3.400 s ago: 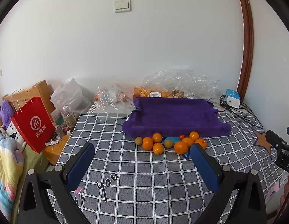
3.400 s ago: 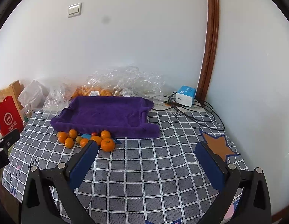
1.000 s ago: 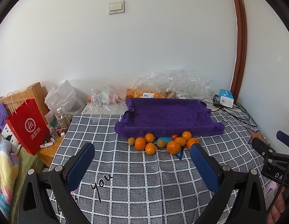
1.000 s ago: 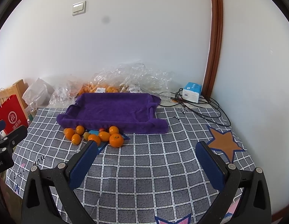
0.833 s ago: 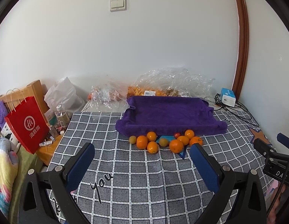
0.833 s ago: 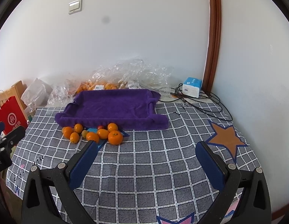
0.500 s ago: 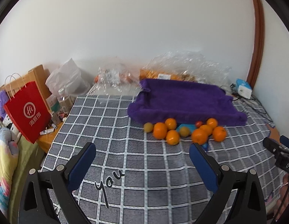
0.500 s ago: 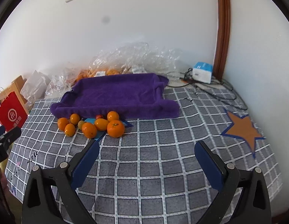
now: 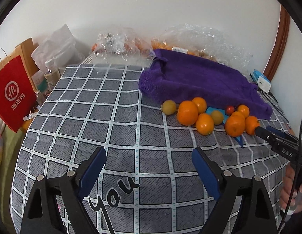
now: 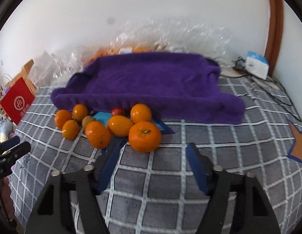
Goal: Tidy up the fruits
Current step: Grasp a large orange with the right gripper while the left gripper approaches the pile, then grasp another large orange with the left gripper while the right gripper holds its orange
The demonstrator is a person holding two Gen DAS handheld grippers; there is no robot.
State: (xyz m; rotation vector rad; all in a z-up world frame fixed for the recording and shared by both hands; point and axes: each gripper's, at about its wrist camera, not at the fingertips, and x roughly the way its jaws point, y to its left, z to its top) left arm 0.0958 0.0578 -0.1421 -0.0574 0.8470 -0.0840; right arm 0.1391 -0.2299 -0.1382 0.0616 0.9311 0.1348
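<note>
The right hand-held gripper (image 10: 151,162) is tilted down over the checked cloth (image 10: 170,185) on the desk, its jaws closing w/ nothing between them yet — the blue pads (image 10: 196,167) sit just short of the nearest big orange (image 10: 144,136), which lies right ahead of the gap. Beyond that orange is the rest of the fruit cluster: an oval orange (image 10: 120,126), another (image 10: 97,134) to its left, a rounder one (image 10: 141,113) behind, three smaller ones (image 10: 70,129) further left, a greenish-yellow fruit (image 10: 87,121) and a small red one (image 10: 117,111), all lying on the cloth along the front edge of the purple towel-lined tray (image 10: 151,81). The tray has no fruit in it. The left hand-held gripper (image 9: 149,166) is also closing but its jaws are wider apart and hold nothing, over bare cloth near the printed "you" (image 9: 115,193), well apart from the fruit, which sits up and to the right in its view. Behind the tray: crumpled clear plastic bags (image 9: 199,37) w/ more oranges inside. A white-blue box (image 10: 256,63) w/ cables is at the far right, a red paper bag (image 9: 13,93) off the desk's left edge.
</note>
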